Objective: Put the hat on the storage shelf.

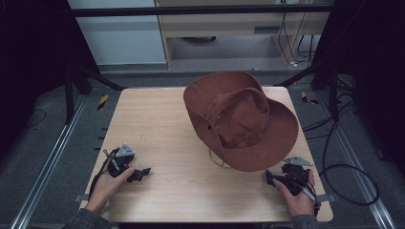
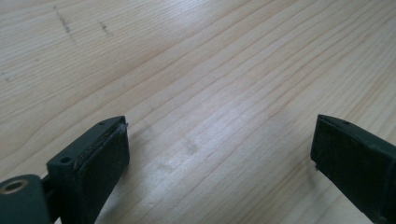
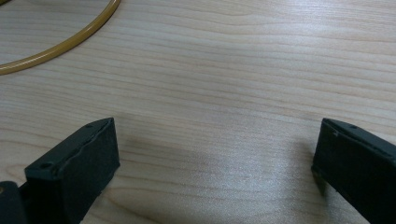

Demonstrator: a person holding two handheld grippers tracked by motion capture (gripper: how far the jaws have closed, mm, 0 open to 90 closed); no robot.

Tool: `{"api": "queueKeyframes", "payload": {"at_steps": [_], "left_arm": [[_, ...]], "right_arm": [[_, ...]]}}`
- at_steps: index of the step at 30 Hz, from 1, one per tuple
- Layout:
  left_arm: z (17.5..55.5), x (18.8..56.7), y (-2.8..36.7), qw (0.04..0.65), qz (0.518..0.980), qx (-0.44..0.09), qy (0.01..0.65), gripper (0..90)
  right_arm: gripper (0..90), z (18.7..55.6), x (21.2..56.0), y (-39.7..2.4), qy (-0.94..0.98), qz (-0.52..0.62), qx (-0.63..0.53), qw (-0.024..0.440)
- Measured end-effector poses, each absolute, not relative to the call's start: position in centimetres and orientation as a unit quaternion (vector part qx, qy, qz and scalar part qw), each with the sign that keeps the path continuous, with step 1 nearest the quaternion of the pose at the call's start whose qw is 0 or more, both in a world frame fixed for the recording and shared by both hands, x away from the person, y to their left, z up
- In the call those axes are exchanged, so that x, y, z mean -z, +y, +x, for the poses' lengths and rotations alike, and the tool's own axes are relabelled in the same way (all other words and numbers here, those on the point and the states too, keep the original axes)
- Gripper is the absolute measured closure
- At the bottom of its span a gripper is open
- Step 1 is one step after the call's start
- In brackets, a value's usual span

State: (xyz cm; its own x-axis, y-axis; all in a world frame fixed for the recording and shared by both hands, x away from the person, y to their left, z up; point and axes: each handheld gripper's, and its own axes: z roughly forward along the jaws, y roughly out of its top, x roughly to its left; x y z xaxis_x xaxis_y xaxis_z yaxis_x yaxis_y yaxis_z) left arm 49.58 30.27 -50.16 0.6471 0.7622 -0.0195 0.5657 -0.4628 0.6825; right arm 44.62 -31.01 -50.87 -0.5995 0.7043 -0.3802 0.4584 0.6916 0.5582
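Brown hat (image 1: 241, 119) tilted mid-table (image 1: 157, 124), tan cord (image 3: 60, 44) beneath. Left gripper (image 1: 138, 174) and right gripper (image 1: 273, 177) rest near edge, jaws apart, empty.

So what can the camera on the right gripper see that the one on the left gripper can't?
The right gripper view catches a curved piece of tan cord lying on the wood at its top left. The left gripper view instead has a few small dark scuff marks on the wood near its top left. Both look down on bare, pale wooden table between two wide-apart black jaws holding nothing, so the left gripper and the right gripper are both open.
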Motion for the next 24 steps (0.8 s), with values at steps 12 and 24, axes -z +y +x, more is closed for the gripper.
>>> {"api": "queueKeyframes", "payload": {"at_steps": [12,24], "left_arm": [[49.48,50.73,30.47,0.344,0.839,-0.170,0.387,1.0],[49.32,50.79,30.55,0.343,0.836,-0.174,0.390,0.4]], "right_arm": [[0.5,44.62,50.87,-31.01,0.870,0.334,-0.206,0.298],[0.5,44.58,50.84,-31.05,0.871,0.332,-0.206,0.298]]}}
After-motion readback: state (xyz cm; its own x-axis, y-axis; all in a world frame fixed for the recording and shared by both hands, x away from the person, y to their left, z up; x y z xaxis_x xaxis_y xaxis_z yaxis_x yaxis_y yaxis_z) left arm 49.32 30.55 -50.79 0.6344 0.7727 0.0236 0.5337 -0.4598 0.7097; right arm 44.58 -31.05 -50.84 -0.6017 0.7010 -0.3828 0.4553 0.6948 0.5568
